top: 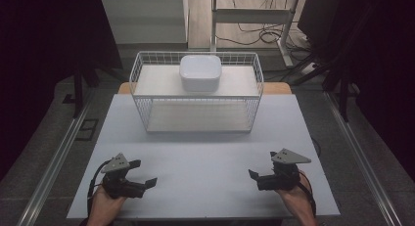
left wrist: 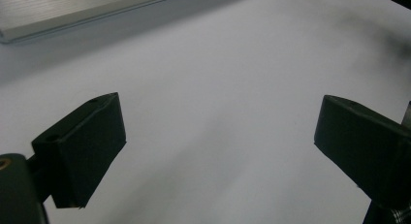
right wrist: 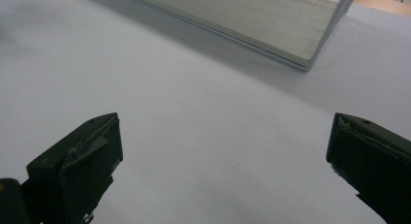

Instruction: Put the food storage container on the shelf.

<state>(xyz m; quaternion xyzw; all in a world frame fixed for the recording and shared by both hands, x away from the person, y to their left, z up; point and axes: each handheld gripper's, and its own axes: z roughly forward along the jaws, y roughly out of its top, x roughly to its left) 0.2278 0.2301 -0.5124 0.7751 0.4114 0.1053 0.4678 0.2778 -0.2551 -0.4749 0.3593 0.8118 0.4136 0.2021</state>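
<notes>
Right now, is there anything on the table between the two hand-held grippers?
No. In the high view, only bare table top lies between the left gripper and the right gripper; both are open and hold nothing.

Count on table: one white wire basket, far centre; one white container on it; two grippers, left and right, near.

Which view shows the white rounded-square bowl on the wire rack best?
The high view: the white rounded-square bowl sits whole on the white wire rack's top shelf. The right gripper view catches the rack's lower shelf edge, not the bowl; the left gripper view shows bare tabletop.
</notes>
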